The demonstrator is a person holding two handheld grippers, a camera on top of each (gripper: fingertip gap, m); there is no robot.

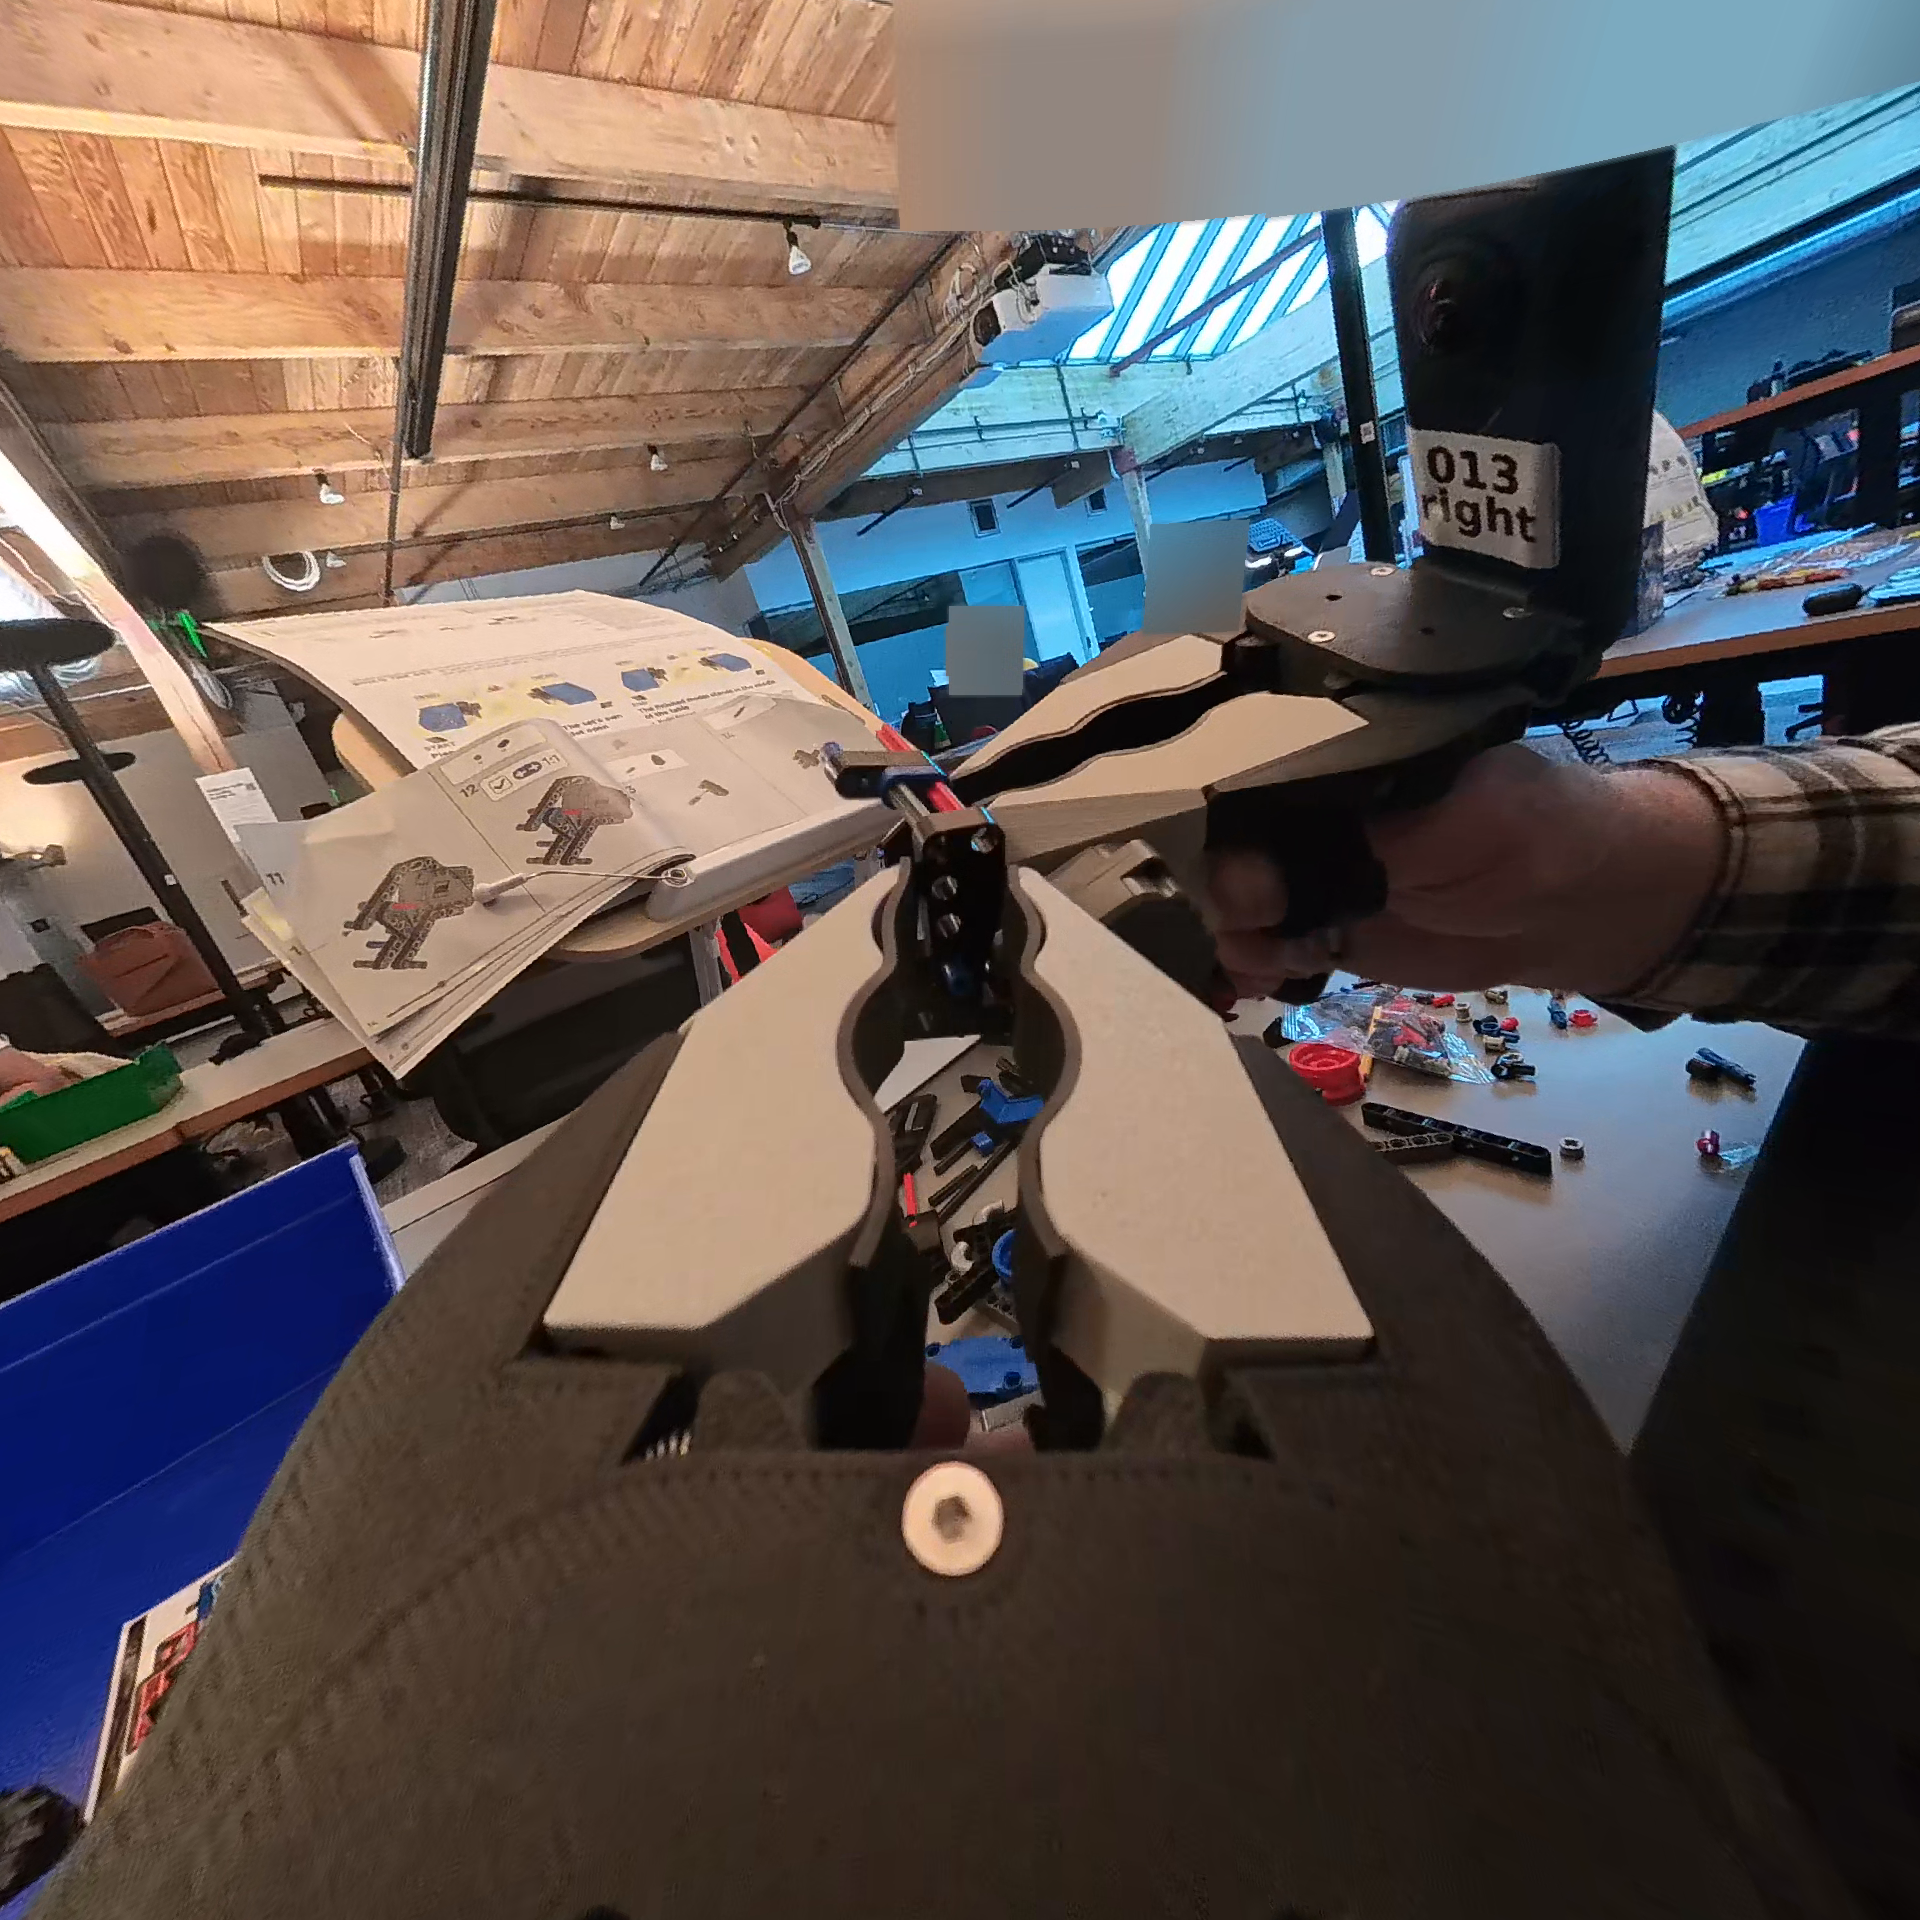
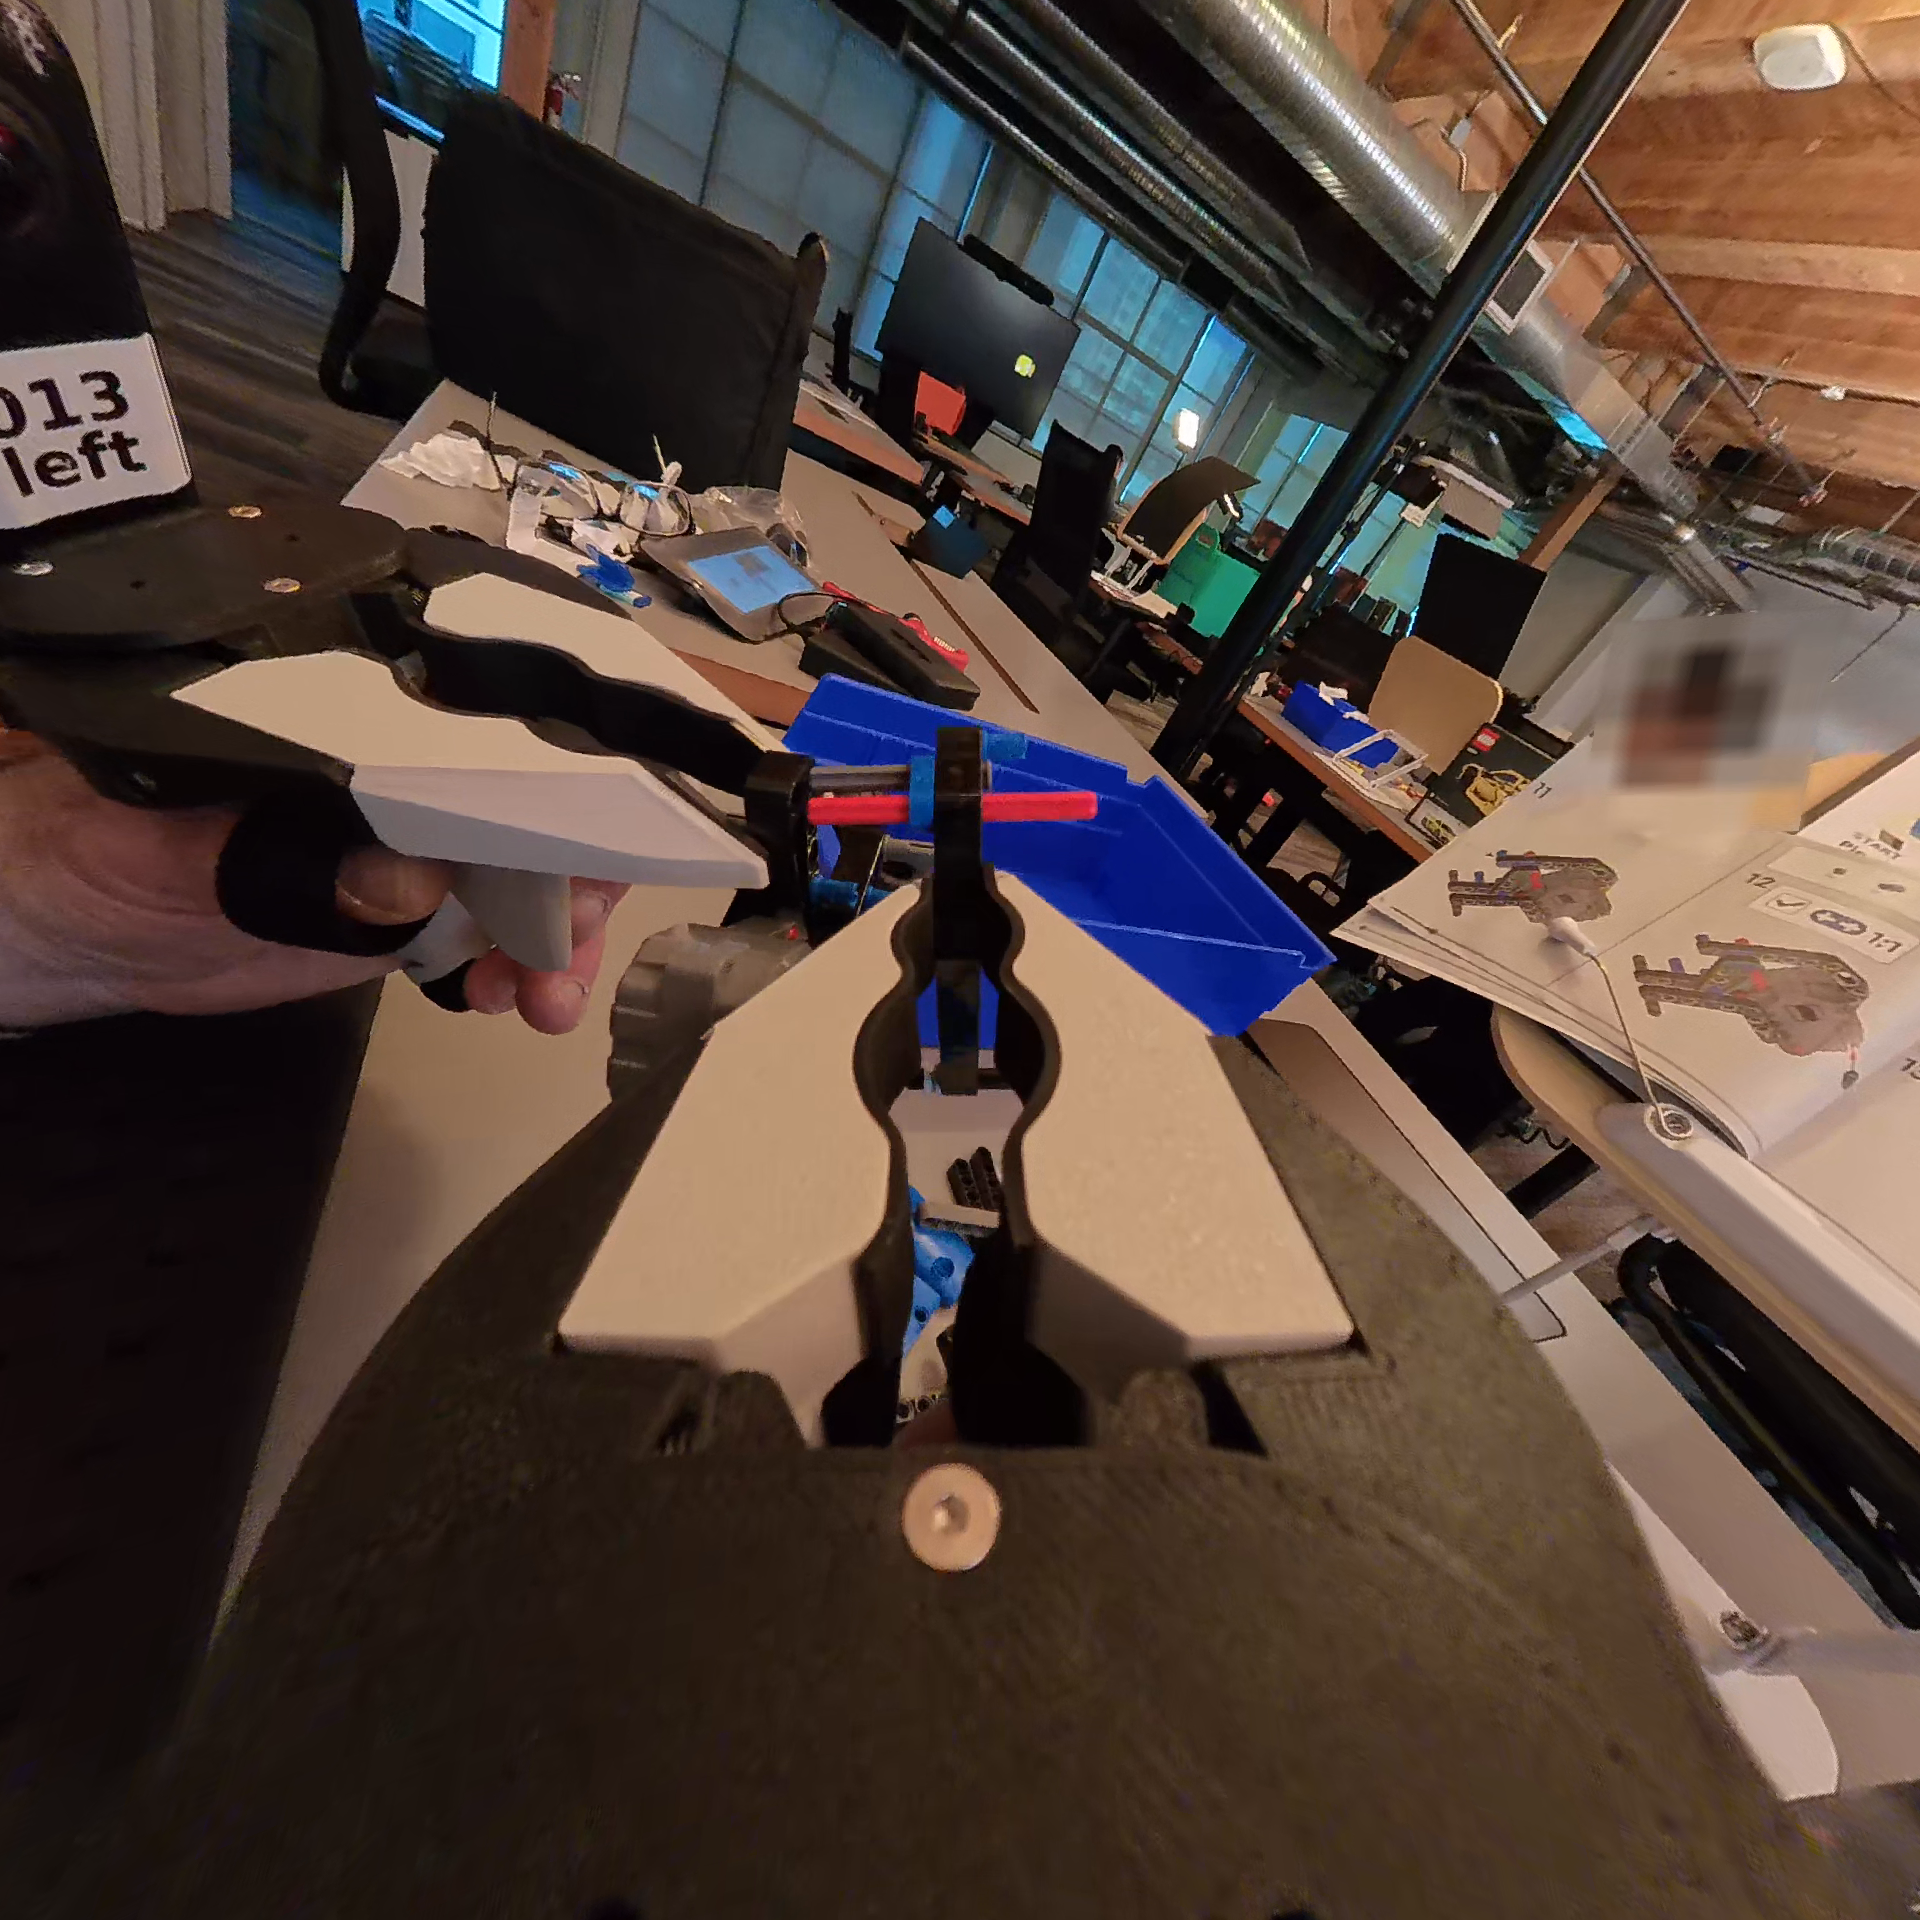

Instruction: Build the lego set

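The left claw (image 1: 961,862) had matt grey plastic fingers (image 1: 748,1153) on a rough, ridged black base. The beam (image 1: 961,883) was shiny black plastic, the rod (image 2: 951,808) smooth red plastic. The booklet (image 1: 499,790) was paper. The bin (image 2: 1091,883) was glossy blue plastic. The ceiling (image 1: 208,312) was bare wood, the sleeve (image 1: 1808,873) checked cloth.

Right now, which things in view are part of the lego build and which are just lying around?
In use:
left gripper, clamping a black beam
right gripper, clamping another black beam
red axle joining them
open instruction booklet
loose lego pieces

Lying about:
blue bin
tablet
office chair
monitor
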